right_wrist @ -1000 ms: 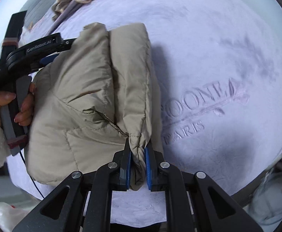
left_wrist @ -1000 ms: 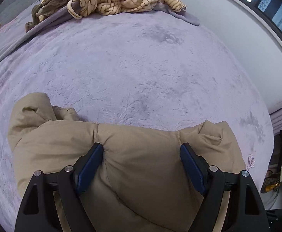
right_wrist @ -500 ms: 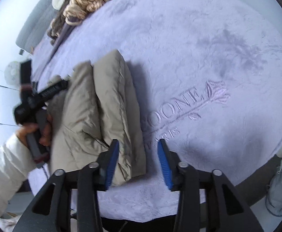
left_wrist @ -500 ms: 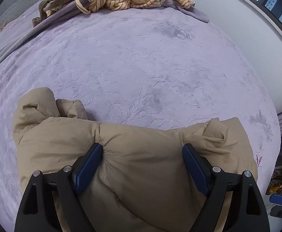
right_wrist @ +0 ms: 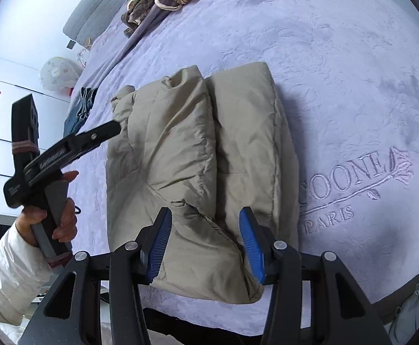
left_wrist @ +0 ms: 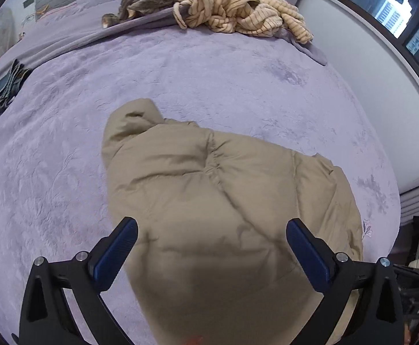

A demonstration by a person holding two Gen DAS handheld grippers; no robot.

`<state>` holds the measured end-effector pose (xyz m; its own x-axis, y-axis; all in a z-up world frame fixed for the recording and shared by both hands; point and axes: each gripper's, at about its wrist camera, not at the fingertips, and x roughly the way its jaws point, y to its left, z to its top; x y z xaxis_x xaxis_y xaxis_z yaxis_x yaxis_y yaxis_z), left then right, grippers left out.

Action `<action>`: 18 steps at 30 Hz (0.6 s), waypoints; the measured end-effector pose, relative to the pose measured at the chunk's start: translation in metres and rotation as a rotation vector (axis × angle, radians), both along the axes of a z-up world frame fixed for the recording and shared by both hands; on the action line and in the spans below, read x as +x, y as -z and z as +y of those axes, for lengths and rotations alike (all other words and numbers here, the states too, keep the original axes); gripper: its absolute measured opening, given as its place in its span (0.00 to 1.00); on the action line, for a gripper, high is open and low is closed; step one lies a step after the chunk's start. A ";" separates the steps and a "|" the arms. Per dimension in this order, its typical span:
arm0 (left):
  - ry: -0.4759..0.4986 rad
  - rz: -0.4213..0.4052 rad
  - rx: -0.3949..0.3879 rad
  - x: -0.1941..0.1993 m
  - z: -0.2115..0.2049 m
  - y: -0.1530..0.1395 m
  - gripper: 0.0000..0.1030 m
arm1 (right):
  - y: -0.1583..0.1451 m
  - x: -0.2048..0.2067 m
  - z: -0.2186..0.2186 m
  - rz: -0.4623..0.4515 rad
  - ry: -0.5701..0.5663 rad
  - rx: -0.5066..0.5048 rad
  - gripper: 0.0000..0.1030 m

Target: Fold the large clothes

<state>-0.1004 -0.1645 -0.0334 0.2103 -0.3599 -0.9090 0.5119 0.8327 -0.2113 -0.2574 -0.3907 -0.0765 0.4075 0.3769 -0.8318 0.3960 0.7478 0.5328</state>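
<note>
Jacket point(right_wrist: 203, 155): one, folded; grippers: two, left point(left_wrist: 212, 247) jaws opening.

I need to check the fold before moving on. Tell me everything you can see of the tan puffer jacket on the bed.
The tan puffer jacket is a quilted, matte, padded garment folded into a thick bundle of two side-by-side rolls with stitched seams. It lies flat on the lilac bedspread, near its edge, beside the embroidered lettering. A crumpled end pokes out at the far left. Neither the left gripper, whose jaws are opening, nor the right gripper presses on it.
</note>
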 end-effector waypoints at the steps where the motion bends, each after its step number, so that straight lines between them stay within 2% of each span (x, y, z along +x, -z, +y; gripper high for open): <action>1: -0.014 0.012 0.002 -0.002 0.010 0.002 1.00 | 0.000 0.006 0.003 0.004 -0.001 0.001 0.51; 4: -0.051 0.054 0.016 -0.006 0.035 0.009 1.00 | 0.003 0.018 0.005 0.003 0.014 0.039 0.52; 5: -0.064 0.060 0.019 -0.006 0.042 0.011 1.00 | 0.007 0.024 0.004 0.009 0.028 0.051 0.56; 8: -0.103 0.091 0.004 -0.006 0.064 0.018 1.00 | 0.020 0.045 -0.005 0.019 0.089 0.103 0.57; 13: -0.086 0.143 0.020 -0.004 0.077 0.037 1.00 | 0.036 0.079 -0.012 0.055 0.152 0.138 0.56; 14: -0.069 0.156 0.026 -0.006 0.077 0.042 1.00 | 0.038 0.083 -0.010 0.078 0.146 0.114 0.38; 15: -0.058 0.157 0.036 -0.009 0.075 0.045 1.00 | 0.039 0.084 -0.008 0.111 0.135 0.074 0.25; 16: -0.044 0.153 0.045 -0.014 0.073 0.048 1.00 | 0.040 0.084 -0.004 0.128 0.129 0.036 0.18; 18: -0.018 0.144 0.044 -0.023 0.069 0.051 1.00 | 0.042 0.080 0.002 0.152 0.114 -0.017 0.16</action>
<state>-0.1229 -0.0959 -0.0843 0.0828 -0.3164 -0.9450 0.4638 0.8516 -0.2445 -0.1770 -0.3886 -0.1188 0.3162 0.3213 -0.8926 0.5534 0.7018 0.4486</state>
